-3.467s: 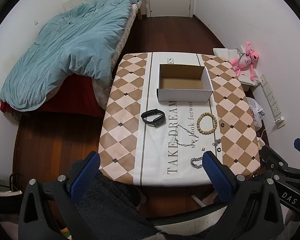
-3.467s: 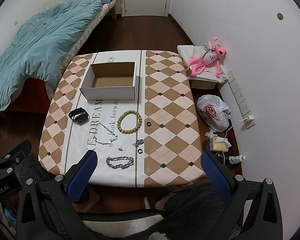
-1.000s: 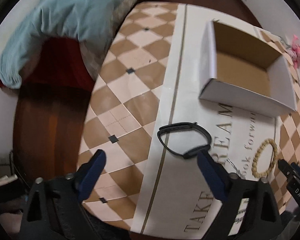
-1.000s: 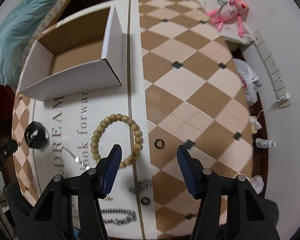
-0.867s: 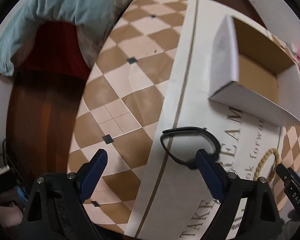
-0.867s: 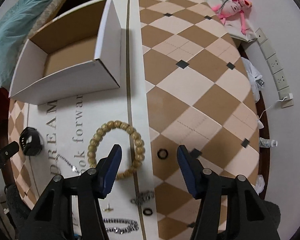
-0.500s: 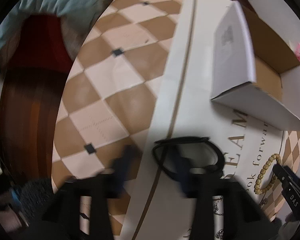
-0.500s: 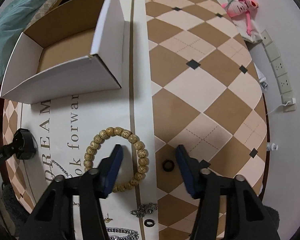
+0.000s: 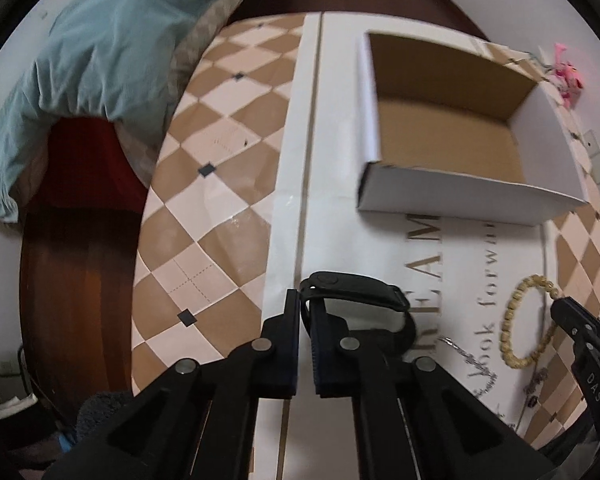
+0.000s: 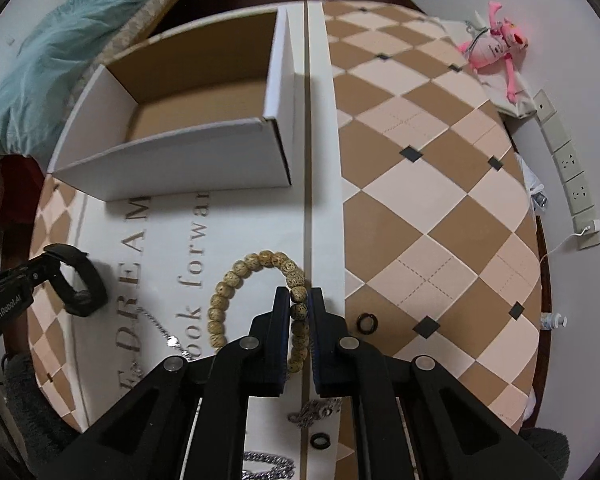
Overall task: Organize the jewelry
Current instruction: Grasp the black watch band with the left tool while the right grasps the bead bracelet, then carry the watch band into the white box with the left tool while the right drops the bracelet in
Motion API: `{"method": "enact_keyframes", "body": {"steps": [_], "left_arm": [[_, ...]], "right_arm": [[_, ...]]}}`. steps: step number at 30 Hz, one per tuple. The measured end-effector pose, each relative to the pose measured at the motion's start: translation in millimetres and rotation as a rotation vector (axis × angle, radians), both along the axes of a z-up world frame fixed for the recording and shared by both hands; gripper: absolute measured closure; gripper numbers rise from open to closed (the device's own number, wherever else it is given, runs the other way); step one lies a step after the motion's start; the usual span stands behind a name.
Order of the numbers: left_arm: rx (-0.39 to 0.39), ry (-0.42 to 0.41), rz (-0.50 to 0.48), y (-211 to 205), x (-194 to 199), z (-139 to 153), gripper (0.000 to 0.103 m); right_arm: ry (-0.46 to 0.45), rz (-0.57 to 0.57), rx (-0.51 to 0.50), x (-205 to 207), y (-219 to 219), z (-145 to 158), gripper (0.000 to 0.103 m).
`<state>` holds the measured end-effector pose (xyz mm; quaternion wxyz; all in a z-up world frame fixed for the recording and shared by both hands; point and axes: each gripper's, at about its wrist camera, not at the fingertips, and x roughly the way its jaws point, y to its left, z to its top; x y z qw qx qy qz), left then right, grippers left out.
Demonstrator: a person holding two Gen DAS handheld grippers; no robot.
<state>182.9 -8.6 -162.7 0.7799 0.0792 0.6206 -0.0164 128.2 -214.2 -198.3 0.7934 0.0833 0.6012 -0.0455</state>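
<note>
— While the left tongs (image 9: 305, 312) pinch the strap of the black rubber wristband (image 9: 356, 286), where does it sit?
— On the desk (image 9: 228, 184), on its white lettered strip, near the open white cardboard box with a brown inside (image 9: 452, 136).
— And the right tongs (image 10: 299, 308)?
— Pressed onto the round bracelet of tan wooden beads (image 10: 256, 264), gripping its right side on the same strip. A small black ring (image 10: 367, 323) lies just beside them; a silver chain necklace (image 10: 172, 338) lies between band and beads.

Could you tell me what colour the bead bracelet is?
Tan, speckled beads on the bead bracelet, clearest in the right wrist view.
</note>
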Motion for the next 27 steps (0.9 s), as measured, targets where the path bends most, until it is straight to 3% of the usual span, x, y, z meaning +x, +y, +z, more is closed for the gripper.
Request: {"method": "enact_keyframes", "body": {"steps": [7,11,12,21,27], "left_arm": [[-0.044,-0.067,-0.049,-18,-32,35,0.101],[-0.082,-0.104,-0.062,-18,-28,50,0.101],[-0.091,-0.111,-0.064,-11,-12,44,0.101],[-0.204,-0.188,-0.086,-11,38,87,0.101],[-0.226,-0.169,-0.091,-16,86,85,0.101]], "right_arm": [[-0.089,-0.005,0.018,-9,-3,36,0.094],[-0.152,-0.007,0.031,-11,-3,63,0.094],[-0.17,-0.009,0.037,-11,-4,71,0.094],[-0.315,0.001,0.088,17,-15,146,0.094],[-0.339,0.052,0.12,61,-12,168,0.094]]}}
